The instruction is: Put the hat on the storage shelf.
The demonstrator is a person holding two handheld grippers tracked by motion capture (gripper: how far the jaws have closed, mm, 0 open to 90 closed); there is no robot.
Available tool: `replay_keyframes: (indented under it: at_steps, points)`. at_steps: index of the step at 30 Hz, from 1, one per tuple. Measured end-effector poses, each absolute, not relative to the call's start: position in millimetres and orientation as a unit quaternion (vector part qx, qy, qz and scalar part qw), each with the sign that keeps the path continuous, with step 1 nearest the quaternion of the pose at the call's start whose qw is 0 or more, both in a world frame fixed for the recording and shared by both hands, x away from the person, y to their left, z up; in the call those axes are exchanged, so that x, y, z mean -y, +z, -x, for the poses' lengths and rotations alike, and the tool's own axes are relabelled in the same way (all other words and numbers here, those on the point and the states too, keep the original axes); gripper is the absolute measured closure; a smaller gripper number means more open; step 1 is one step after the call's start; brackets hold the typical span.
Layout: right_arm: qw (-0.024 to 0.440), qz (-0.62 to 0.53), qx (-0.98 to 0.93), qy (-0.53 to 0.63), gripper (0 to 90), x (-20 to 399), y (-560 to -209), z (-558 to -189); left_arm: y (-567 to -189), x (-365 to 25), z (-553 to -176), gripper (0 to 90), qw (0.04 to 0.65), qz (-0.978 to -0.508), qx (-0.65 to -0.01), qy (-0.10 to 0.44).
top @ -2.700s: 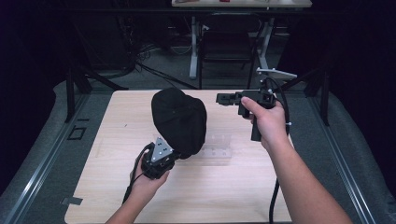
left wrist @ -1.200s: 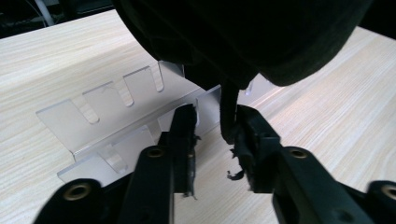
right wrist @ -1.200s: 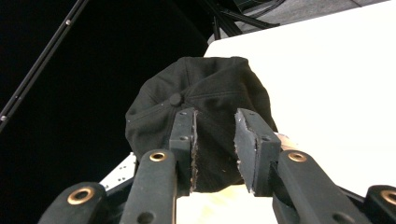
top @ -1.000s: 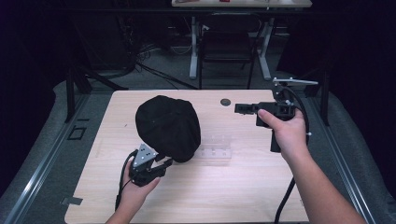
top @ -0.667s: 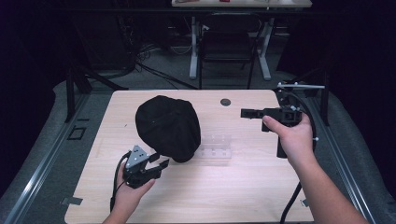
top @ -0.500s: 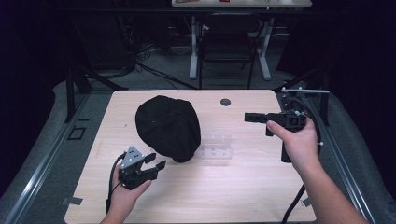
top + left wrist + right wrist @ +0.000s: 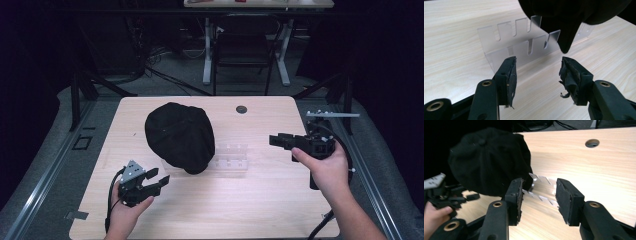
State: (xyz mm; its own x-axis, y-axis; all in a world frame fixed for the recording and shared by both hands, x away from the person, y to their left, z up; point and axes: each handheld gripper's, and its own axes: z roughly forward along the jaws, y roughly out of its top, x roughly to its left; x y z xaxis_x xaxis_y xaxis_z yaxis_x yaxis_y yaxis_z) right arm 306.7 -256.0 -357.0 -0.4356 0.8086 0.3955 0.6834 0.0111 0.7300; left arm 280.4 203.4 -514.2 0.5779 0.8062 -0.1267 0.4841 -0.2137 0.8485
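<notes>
Here the black cap sits on the light wooden table, its near-right edge draped over the left end of a clear slotted acrylic rack. In the high view the left gripper is low at the table's near-left, just short of the cap and apart from it, while the right gripper is held well off to the right, pointing across toward the rack. Both sets of jaws have just been opening and stand spread, nothing between the pads. The left gripper view adds detail the high view lacks: the rack's two rows of upright slots, the cap's edge hanging as a dark point over the front row, and frayed padding on that gripper's fingers. The right gripper view gives the cap's domed crown with its top button, the round cable hole in the tabletop, and the left gripper in the person's hand beside the cap. Beyond the table, the high view shows a dark floor with cables and white desk legs.
</notes>
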Motion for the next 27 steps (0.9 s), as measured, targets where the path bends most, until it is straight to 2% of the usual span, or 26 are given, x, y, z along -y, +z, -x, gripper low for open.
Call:
replay_keyframes:
  at_steps: [18, 27]
  points:
    - [0.128, -0.525, -0.724, 0.429, 52.4, 260, -412, -277, -534, -216, -273, 47.0, 0.458, -0.758, -0.431, 0.171]
    - [0.160, -0.517, -0.736, 0.406, 51.8, 254, -456, -260, -542, -218, -275, 47.1, 0.454, -0.761, -0.433, 0.165]
